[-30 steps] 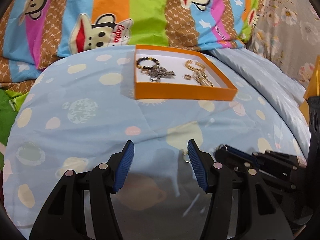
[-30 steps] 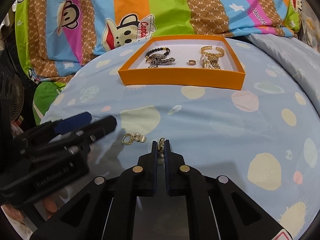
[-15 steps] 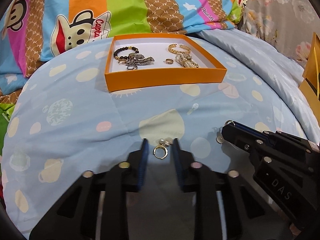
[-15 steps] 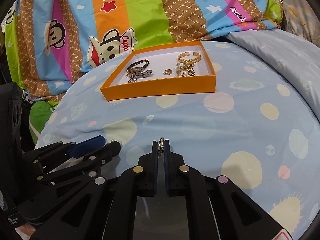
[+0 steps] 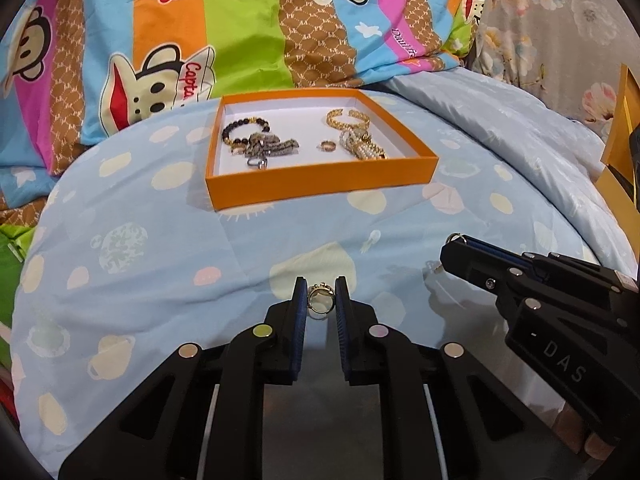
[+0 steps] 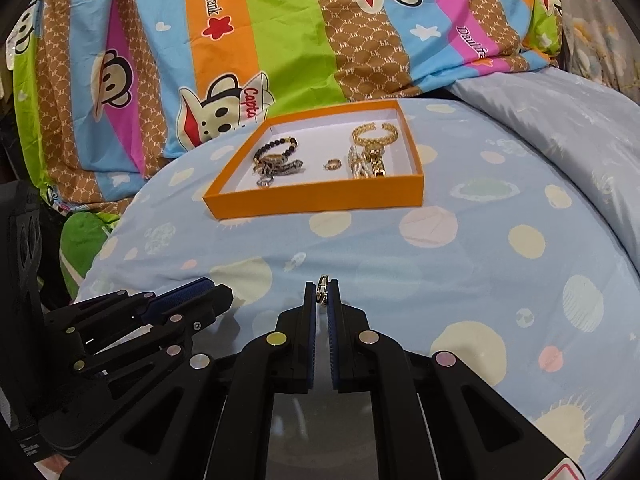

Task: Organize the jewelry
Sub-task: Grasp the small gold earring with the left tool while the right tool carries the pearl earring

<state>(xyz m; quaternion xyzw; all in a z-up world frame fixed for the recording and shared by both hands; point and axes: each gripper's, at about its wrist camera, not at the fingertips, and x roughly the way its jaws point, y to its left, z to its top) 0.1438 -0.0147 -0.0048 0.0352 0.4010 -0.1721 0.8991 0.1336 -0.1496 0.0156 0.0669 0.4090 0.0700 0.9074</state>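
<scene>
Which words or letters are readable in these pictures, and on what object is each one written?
"DAS": on the black right gripper body, seen from the left wrist.
"Daulfrank": on the striped monkey-print bedsheet, orange stripe.
"Capta", cut off: beside the bedsheet's monkey face.
White print on the left gripper body: too blurred to read.

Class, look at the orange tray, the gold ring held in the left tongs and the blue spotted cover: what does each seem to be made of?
Orange tray: probably matte cardboard; thin straight walls, white lining, no gloss.
Gold ring, clamped in the left tongs: apparently polished gold-toned metal, judging by its bright glints.
Blue spotted cover: woven fabric with a soft sheen; it creases and folds.
</scene>
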